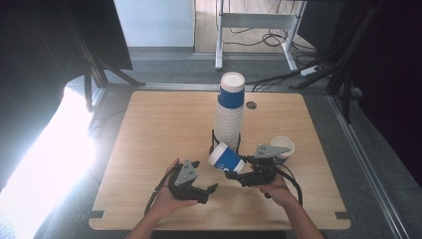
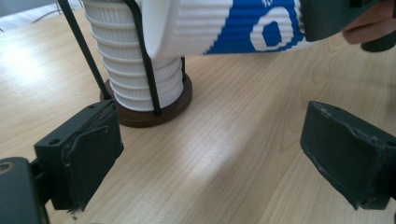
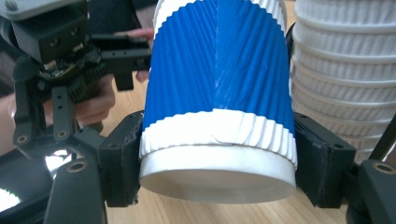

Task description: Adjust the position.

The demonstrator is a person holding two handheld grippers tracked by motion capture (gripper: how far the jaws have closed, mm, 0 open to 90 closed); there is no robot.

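Observation:
A blue and white ribbed paper cup (image 1: 226, 159) (image 3: 217, 98) (image 2: 224, 25) lies on its side in the air, its mouth turned left and toward the stack. My right gripper (image 1: 244, 177) (image 3: 217, 154) is shut on its base end. A tall stack of ribbed white cups (image 1: 230, 114) (image 2: 135, 70) (image 3: 345, 70) with a blue cup on top stands in a black wire holder on a dark round base (image 2: 154, 114). My left gripper (image 1: 211, 191) (image 2: 210, 154) stands open above the table, just left of the held cup, with nothing between its jaws.
Another paper cup (image 1: 282, 147) stands upright behind my right gripper. The wooden table (image 1: 159, 129) has a round cable hole (image 1: 251, 105) at the back. A desk frame and cables lie on the floor beyond.

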